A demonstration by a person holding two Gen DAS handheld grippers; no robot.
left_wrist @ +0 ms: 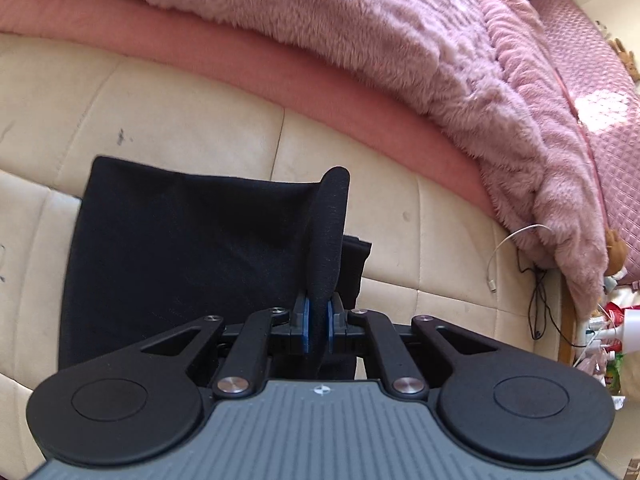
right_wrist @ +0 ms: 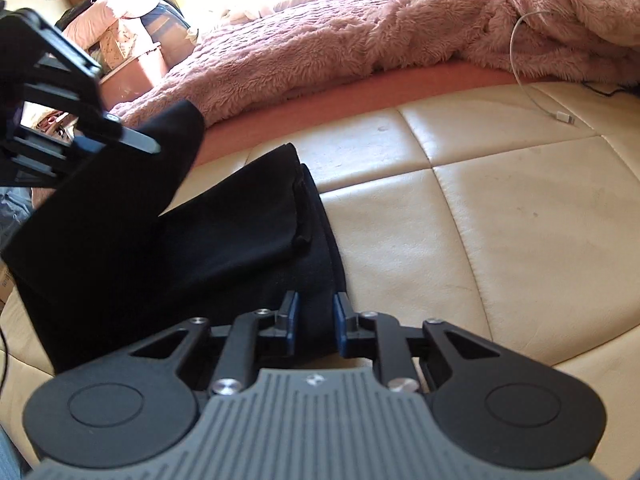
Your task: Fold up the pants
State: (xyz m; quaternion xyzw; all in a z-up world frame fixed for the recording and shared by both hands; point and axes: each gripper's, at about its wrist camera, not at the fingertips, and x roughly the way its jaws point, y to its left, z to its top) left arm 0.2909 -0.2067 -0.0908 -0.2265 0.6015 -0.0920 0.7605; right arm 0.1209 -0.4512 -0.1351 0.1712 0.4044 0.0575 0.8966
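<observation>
Pants [left_wrist: 180, 248] lie half-folded on my cream cushion [left_wrist: 192, 120], left gripper [left_wrist: 319, 322] clamped on a lifted edge. Right gripper [right_wrist: 316, 320] sits parted around the fabric; fluffy pink blanket [left_wrist: 400, 32] and white cable [right_wrist: 532, 80] crowd nearby.

I am finding no words, numbers or brand names that I can read in either view. I am seeing only a small round white emblem [left_wrist: 319, 390] on the grey ribbed housing of my left gripper, and the same emblem [right_wrist: 314, 379] on my right one; it carries no letters.
</observation>
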